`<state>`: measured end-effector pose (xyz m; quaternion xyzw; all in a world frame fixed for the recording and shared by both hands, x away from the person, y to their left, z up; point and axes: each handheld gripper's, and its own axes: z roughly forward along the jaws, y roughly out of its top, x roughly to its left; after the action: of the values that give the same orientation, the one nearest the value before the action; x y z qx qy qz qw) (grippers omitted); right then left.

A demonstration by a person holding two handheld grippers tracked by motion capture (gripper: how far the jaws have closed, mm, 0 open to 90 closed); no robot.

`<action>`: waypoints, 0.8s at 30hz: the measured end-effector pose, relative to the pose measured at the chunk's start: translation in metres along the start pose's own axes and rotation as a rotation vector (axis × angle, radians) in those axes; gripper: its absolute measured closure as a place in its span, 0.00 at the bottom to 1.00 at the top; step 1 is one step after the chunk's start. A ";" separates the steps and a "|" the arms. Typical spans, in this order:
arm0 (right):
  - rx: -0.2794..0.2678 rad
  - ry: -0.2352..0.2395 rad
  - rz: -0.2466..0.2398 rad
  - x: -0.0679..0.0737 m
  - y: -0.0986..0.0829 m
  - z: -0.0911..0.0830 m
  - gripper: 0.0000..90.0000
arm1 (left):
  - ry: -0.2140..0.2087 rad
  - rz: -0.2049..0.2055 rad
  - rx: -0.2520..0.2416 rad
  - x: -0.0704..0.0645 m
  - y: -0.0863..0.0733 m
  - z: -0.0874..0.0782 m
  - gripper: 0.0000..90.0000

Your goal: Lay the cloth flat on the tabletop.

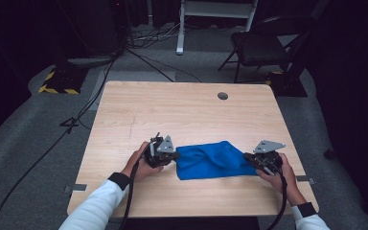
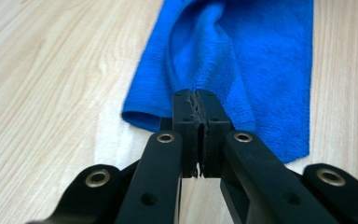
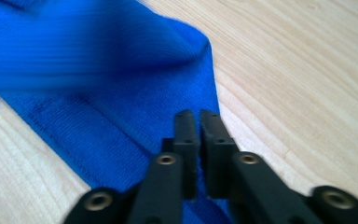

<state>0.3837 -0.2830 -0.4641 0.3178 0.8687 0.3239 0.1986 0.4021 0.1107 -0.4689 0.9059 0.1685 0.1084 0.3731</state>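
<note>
A blue cloth [image 1: 214, 160] lies bunched and folded on the wooden table [image 1: 172, 115], near its front edge. My left gripper [image 1: 174, 156] is at the cloth's left end. In the left gripper view its jaws [image 2: 196, 94] are pressed together, pinching a raised fold of the blue cloth [image 2: 247, 56]. My right gripper [image 1: 248, 159] is at the cloth's right end. In the right gripper view its jaws [image 3: 198, 115] are closed to a thin slit over the edge of the blue cloth [image 3: 121, 112], which rises in a blurred fold at the upper left.
A round grommet hole [image 1: 223, 96] sits in the table's far right part. Beyond the table stand a black chair [image 1: 263, 45] and a white frame [image 1: 206, 14]. Cables [image 1: 96, 91] run across the grey floor at the left.
</note>
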 end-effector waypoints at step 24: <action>-0.081 0.283 -0.278 0.089 0.017 0.007 0.28 | -0.034 0.023 0.022 -0.005 0.002 0.002 0.97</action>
<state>0.3308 -0.2089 -0.4699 0.1378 0.9096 0.3696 0.1302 0.3987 0.1065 -0.4696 0.9135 0.1531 0.0952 0.3647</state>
